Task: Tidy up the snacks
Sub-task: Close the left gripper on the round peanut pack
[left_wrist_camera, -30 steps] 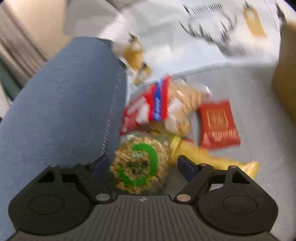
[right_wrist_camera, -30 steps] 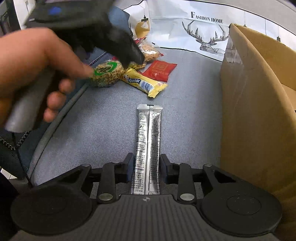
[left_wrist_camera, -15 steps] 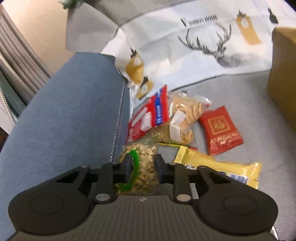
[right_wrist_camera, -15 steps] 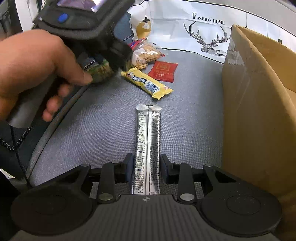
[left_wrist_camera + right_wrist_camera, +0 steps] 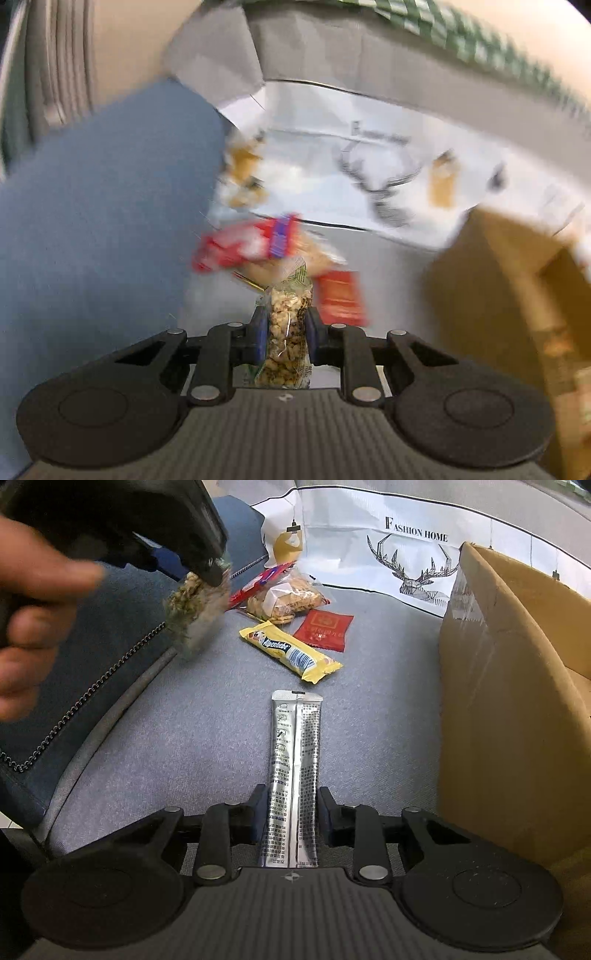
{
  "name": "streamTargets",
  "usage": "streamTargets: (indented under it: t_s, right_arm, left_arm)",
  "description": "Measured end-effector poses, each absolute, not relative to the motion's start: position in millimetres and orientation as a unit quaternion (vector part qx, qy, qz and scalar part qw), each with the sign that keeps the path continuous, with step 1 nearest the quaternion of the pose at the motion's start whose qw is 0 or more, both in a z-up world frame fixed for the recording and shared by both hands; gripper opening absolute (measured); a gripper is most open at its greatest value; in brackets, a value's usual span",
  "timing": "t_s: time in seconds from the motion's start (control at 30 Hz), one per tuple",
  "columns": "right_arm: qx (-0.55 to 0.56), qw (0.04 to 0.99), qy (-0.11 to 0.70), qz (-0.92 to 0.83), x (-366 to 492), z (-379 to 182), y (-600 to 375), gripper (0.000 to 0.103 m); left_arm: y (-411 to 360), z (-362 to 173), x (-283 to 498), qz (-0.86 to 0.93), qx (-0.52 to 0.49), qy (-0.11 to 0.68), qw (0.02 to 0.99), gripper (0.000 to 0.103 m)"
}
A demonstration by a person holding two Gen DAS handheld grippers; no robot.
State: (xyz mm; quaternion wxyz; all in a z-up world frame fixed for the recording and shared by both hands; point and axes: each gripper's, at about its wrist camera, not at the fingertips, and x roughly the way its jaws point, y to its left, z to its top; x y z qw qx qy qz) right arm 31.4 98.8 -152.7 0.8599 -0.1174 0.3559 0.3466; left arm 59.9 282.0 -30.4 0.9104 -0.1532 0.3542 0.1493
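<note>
My left gripper (image 5: 284,317) is closing on a clear packet of nuts (image 5: 286,343); both pads press its sides. In the right wrist view that packet (image 5: 195,609) hangs blurred in the air under the left gripper (image 5: 216,572), above the grey sofa seat (image 5: 184,738). A person's hand (image 5: 29,609) holds that gripper. My right gripper (image 5: 293,801) points down at a long silver sachet (image 5: 295,746) lying flat on the seat. Its jaws are closing, with the sachet between them and the pads against its long edges.
A yellow bar (image 5: 291,653), a red packet (image 5: 325,629), a clear bag of crackers (image 5: 288,598) and a red-and-blue packet (image 5: 258,583) lie further back. An open cardboard box (image 5: 498,683) stands on the right, a blue cushion (image 5: 110,646) on the left, and a white stag-print sheet (image 5: 406,554) behind.
The left gripper closed on the nut packet and lifted it off the seat, tilting as it rose. The right jaws narrowed onto the silver sachet; that hand stayed put.
</note>
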Motion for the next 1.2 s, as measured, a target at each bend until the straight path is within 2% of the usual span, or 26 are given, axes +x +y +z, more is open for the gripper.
streamTargets:
  t_s: [0.13, 0.4, 0.5, 0.53, 0.6, 0.63, 0.67, 0.77, 1.03, 1.1, 1.13, 1.2]
  right_arm:
    - [-0.118, 0.86, 0.355, 0.347, 30.5, -152.6, 98.2, 0.029]
    - [-0.111, 0.857, 0.364, 0.349, 33.9, -152.5, 99.0, 0.033]
    - [-0.11, 0.856, 0.365, 0.349, 34.3, -153.1, 99.5, 0.033]
    - [-0.109, 0.856, 0.364, 0.35, 34.2, -153.1, 99.0, 0.033]
    - [-0.109, 0.856, 0.364, 0.35, 33.8, -153.2, 98.8, 0.034]
    - [-0.109, 0.856, 0.364, 0.35, 34.6, -153.3, 99.2, 0.035]
    - [-0.108, 0.856, 0.364, 0.35, 33.6, -153.4, 99.4, 0.037]
    - [-0.107, 0.857, 0.365, 0.348, 34.9, -153.9, 100.2, 0.043]
    - [-0.117, 0.858, 0.362, 0.345, 36.1, -155.8, 101.4, 0.044]
    - [-0.122, 0.86, 0.358, 0.343, 35.1, -156.0, 101.8, 0.039]
    - [-0.124, 0.86, 0.356, 0.344, 34.9, -156.0, 101.9, 0.031]
    - [-0.124, 0.861, 0.353, 0.344, 34.8, -155.4, 100.9, 0.029]
  left_arm:
    - [292.0, -50.2, 52.8, 0.094, -0.263, 0.408, 0.869, 0.023]
    - [291.6, -55.4, 56.8, 0.188, -0.177, 0.435, 0.862, 0.028]
    - [294.4, -60.5, 61.4, 0.196, -0.168, 0.449, 0.855, 0.038]
    - [296.4, -62.0, 62.7, 0.197, -0.164, 0.453, 0.854, 0.044]
    - [296.2, -65.2, 63.3, 0.195, -0.157, 0.46, 0.852, 0.059]
    - [295.0, -67.5, 64.7, 0.194, -0.151, 0.467, 0.849, 0.072]
    - [292.8, -69.7, 64.5, 0.193, -0.147, 0.473, 0.847, 0.081]
    - [286.6, -75.9, 70.7, 0.175, -0.133, 0.484, 0.847, 0.085]
    - [274.1, -98.5, 86.4, 0.146, -0.109, 0.534, 0.826, 0.086]
    - [272.4, -101.4, 87.8, 0.146, -0.102, 0.539, 0.823, 0.086]
    - [271.8, -102.1, 88.3, 0.145, -0.099, 0.54, 0.823, 0.086]
    - [270.5, -103.4, 88.2, 0.144, -0.095, 0.541, 0.823, 0.086]
